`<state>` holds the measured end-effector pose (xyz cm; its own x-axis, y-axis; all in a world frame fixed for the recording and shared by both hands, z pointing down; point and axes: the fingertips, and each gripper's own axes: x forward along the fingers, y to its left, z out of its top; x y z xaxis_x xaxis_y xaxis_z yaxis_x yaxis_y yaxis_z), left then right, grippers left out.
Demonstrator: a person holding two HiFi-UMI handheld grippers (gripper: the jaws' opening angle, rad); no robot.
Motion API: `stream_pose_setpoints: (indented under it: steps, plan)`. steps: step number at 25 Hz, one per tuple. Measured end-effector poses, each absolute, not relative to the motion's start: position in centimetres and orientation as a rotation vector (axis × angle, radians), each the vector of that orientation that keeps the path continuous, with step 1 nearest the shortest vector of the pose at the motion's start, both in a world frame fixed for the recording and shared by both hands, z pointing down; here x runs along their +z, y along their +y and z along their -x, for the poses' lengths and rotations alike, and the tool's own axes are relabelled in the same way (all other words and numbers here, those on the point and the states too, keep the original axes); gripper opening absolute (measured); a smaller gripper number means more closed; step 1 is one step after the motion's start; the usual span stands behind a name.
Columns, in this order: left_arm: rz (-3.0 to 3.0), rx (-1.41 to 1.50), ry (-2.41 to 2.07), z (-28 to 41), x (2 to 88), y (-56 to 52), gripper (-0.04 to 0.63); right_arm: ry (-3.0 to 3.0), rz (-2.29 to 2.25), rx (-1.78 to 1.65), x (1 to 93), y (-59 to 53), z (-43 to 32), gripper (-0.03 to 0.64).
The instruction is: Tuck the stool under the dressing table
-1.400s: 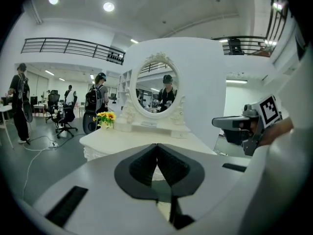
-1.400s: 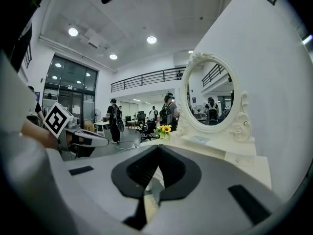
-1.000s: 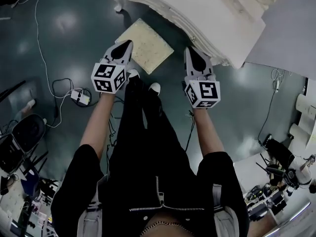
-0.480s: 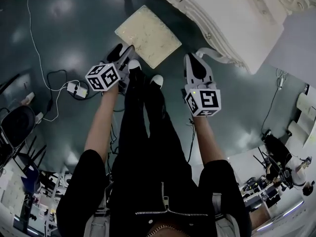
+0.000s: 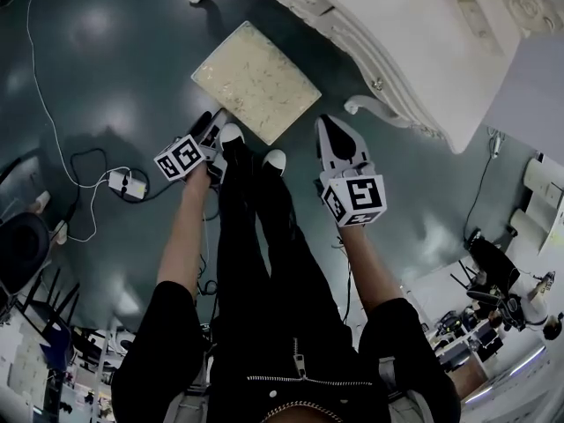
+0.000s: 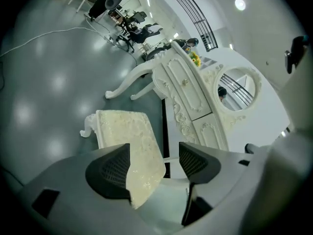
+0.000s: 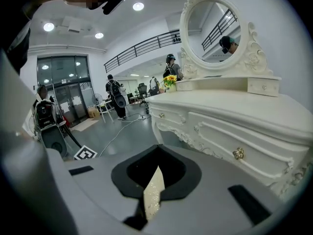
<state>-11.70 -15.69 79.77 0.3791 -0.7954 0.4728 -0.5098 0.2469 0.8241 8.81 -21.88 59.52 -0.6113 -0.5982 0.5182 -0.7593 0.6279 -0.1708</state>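
Cream brocade covers the seat of the white-legged rectangular stool (image 5: 256, 86), which stands on the dark glossy floor (image 5: 106, 51) out in front of the ornate white carved dressing table (image 5: 414, 51), not yet under it. In the head view the stool lies just ahead of both grippers, between the person and the table, and the table's front lies beyond it, up and to the right.

The seat's long axis runs from upper left to lower right, roughly parallel to the table's front edge. One long side therefore faces the table and the other faces the person.

Left gripper (image 6: 154, 155): the nearer of the two, right at the seat's near long edge. Its jaws have just been opening and now stand wide apart. The near corner of the seat shows between them, hard against one pad in that view but clear of the other, so nothing is clamped.

Right gripper (image 5: 326, 123): just off the seat's near right corner and apart from it. Its jaws are together at the tips, with only a sliver of cream seat showing through the slit, so it appears to hold nothing.

Judged from this layout, tucking the stool calls for a broadside push on the near long side, across the long axis, toward the table's front.
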Motion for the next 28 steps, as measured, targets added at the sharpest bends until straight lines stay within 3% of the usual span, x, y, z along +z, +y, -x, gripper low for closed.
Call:
stream_pose_setpoints:
  steps: [15, 28]
  plan:
    - [-1.230, -0.314, -1.163, 8.6, 94.5, -14.7, 0.328, -2.382, -1.008, 0.598, 67.2, -20.9, -7.7, 0.008]
    - [-1.059, -0.540, -1.187, 6.9, 97.2, -16.3, 0.331, -2.348, -1.017, 0.690, 70.6, -20.2, -9.6, 0.008]
